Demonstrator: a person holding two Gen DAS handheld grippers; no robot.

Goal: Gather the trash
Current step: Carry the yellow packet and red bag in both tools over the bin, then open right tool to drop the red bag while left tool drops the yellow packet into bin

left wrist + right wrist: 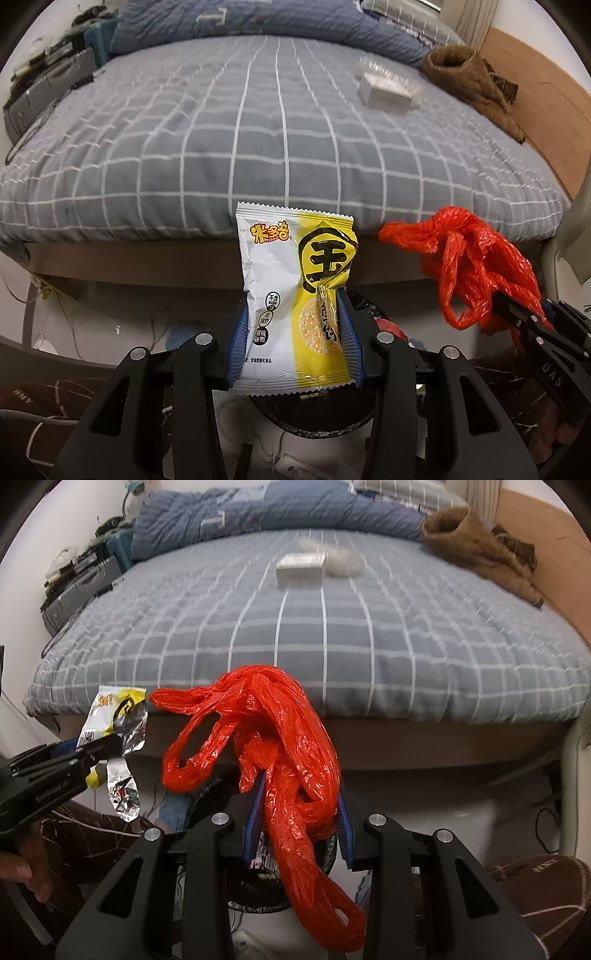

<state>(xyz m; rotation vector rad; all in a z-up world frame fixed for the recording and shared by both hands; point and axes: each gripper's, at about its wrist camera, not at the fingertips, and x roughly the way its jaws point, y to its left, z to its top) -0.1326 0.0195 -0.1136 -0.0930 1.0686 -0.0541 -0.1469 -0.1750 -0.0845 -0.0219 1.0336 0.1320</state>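
Bedroom: a bed [280,122] w/ a grey sheet in a white grid fills both views, a blue quilt [258,22] bunched at the far end, a brown fuzzy garment [469,81] at the far right by a tan wall. On the sheet, well away from the near edge, sit a small white box [384,96] and a clear plastic tray [373,68] touching behind it; in the right view the tray is only a pale blur. Dark clutter stacked left of the bed, too small to tell apart. Left gripper [295,332] is clamped on a white-and-yellow snack wrapper [295,295], blue pads pressing both edges, wrapper upright in front of the bed's near edge. Right gripper [301,823] is closed on a crumpled red plastic bag [280,760], loops spilling over and below the pads. Under both, a round dark bin [314,421] w/ a black liner, mostly hidden by fingers and trash. The right view alone shows the wrapper's torn silver back hanging down and a hand [22,864] on the left tool, cut off at the frame edge; the left view alone shows the wrapper's printed front. Floor cables and a patterned brown cloth at the lower corners, partly cut off.
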